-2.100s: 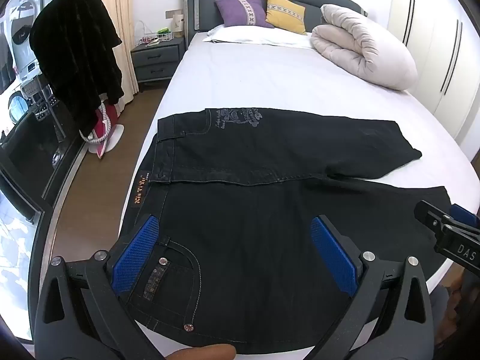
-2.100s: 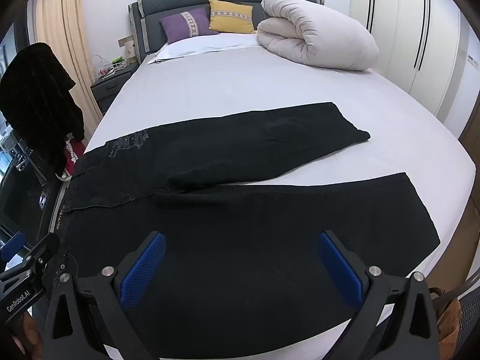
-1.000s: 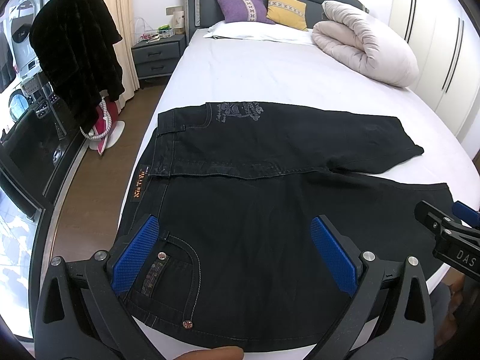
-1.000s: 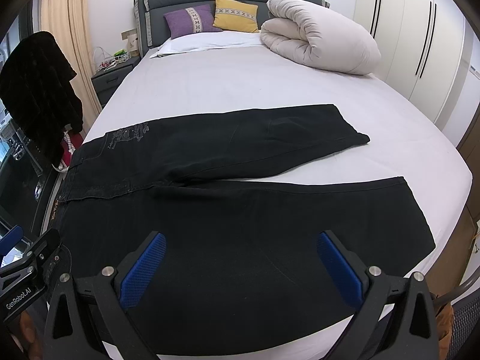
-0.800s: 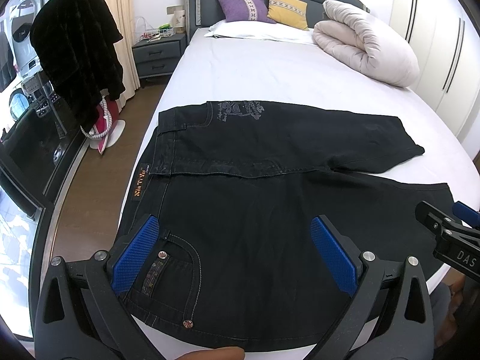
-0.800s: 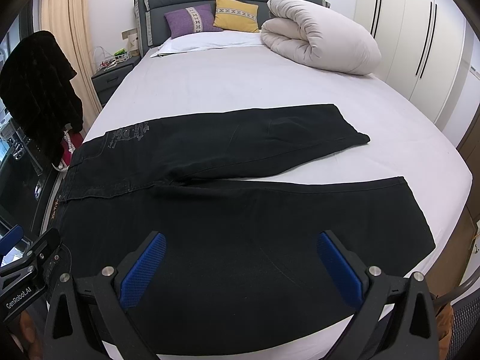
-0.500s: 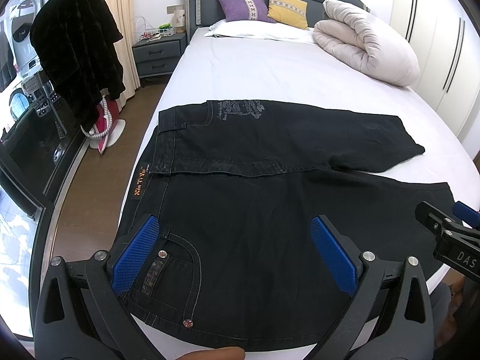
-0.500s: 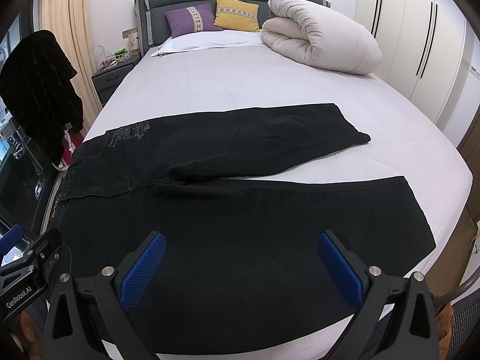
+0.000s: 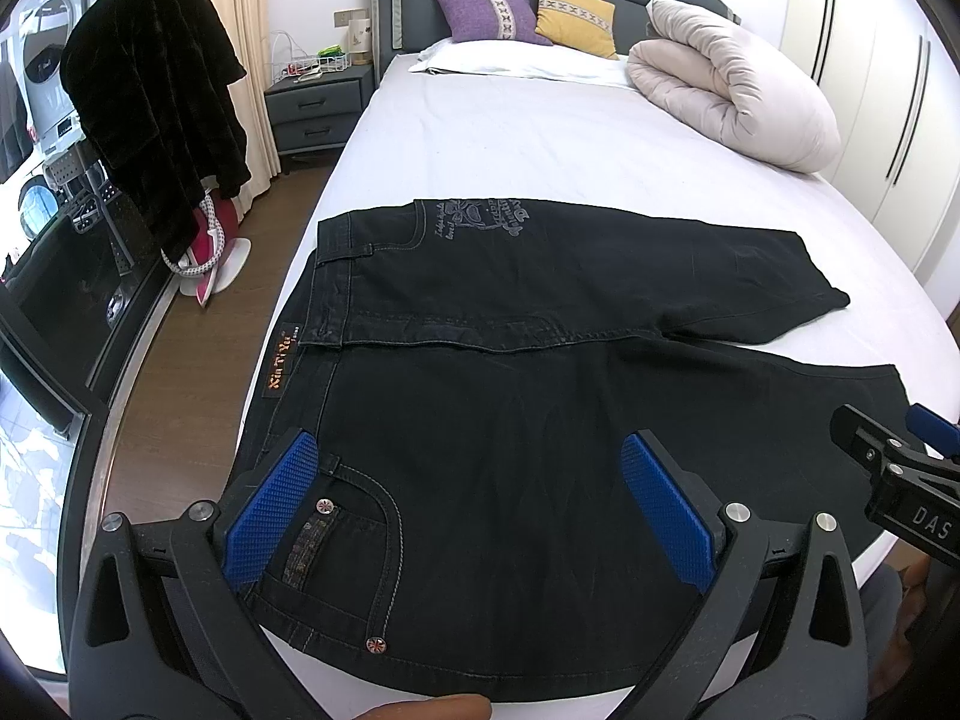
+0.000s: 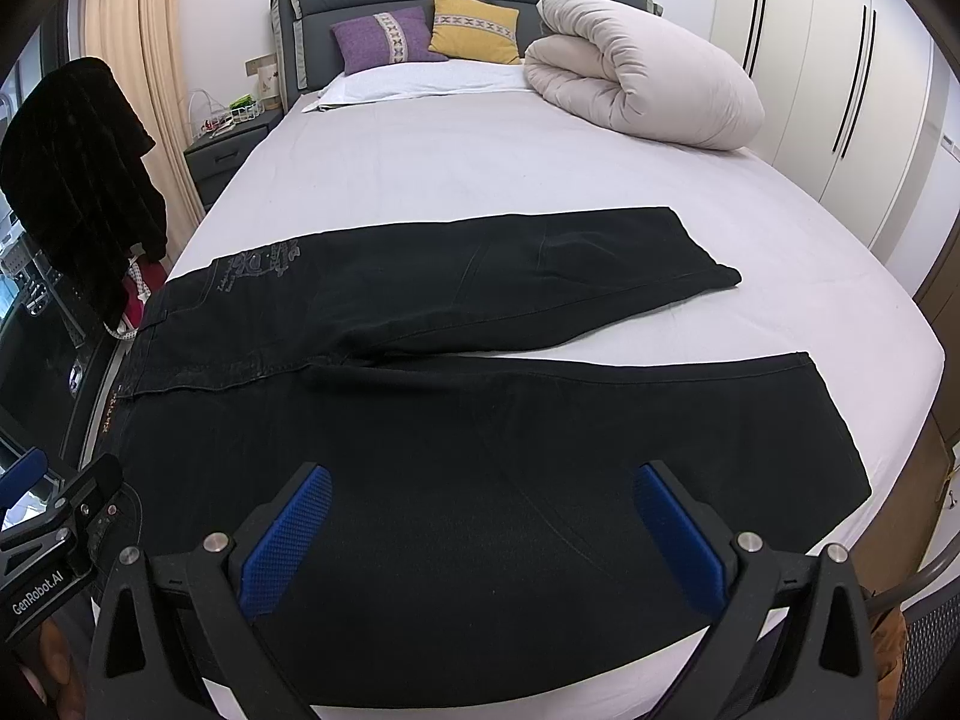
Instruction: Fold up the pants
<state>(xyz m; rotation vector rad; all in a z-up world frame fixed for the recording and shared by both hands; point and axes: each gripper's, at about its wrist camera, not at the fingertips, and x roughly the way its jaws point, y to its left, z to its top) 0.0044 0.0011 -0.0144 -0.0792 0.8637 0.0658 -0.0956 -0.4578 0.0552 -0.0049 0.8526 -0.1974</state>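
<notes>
the black pants (image 9: pixel 510 396) lie flat on the white bed (image 9: pixel 540 138), near its front edge. no fold is made yet, so all the folding is left to do. the two legs are spread apart like a v. the pants run long ways from side to side, with the waist at the left and the leg ends at the right. the left tongs (image 9: pixel 474 510) and the right tongs (image 10: pixel 480 534) are both wide open above the near leg and hold nothing.
</notes>
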